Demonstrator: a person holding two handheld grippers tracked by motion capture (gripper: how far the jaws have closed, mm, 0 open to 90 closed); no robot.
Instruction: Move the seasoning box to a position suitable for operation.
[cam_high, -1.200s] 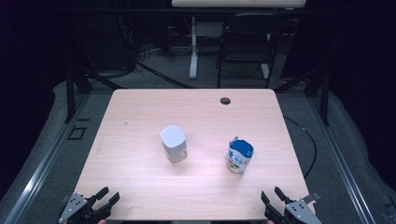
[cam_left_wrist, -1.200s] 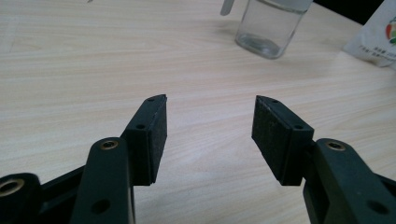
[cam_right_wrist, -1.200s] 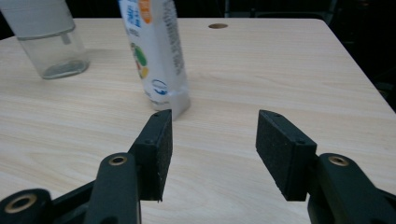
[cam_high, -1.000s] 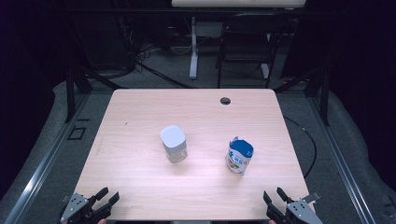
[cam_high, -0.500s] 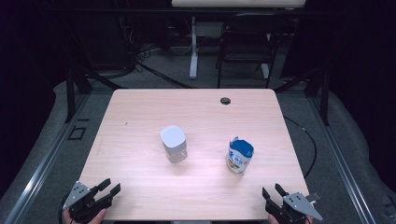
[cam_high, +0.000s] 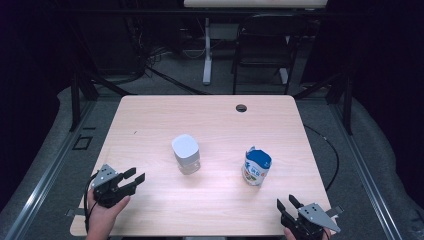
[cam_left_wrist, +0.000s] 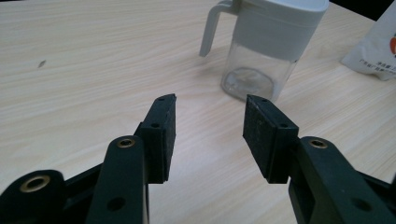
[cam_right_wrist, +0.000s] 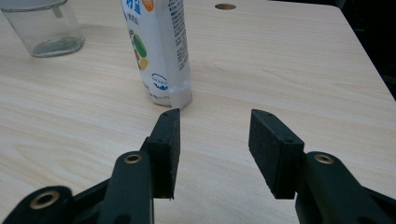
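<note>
Item 1. Clear jar (cam_high: 185, 154) with grey lid (cam_left_wrist: 279, 18) and side handle (cam_left_wrist: 211, 25). It stands upright near the table's (cam_high: 150, 115) centre. From the left gripper (cam_high: 126, 181) it lies toward 2 o'clock, some way off. Judged empty, so light; the walls look like hard glass or plastic, rigid, smooth and likely slippery, and breakable if tipped. Best hold, by judgement: across the body below the lid, pads on opposite flat sides; the handle looks thin and awkward for flat pads.

Item 2. Blue-and-white pouch (cam_high: 257, 166), top torn open, upright at the jar's 4 o'clock, well apart from it. From the right gripper (cam_high: 287, 205) it lies toward 11 o'clock. It is probably soft-walled and easy to crush or spill; a gentle grip at mid-height suits it.

Item 3. Left gripper, in a hand (cam_high: 102, 218) at the table's near left. Its jaws have just been closing, yet stand apart with nothing between them.

Item 4. Right gripper, at the near right edge. Its jaws have likewise been closing, are still apart, and hold nothing.
</note>
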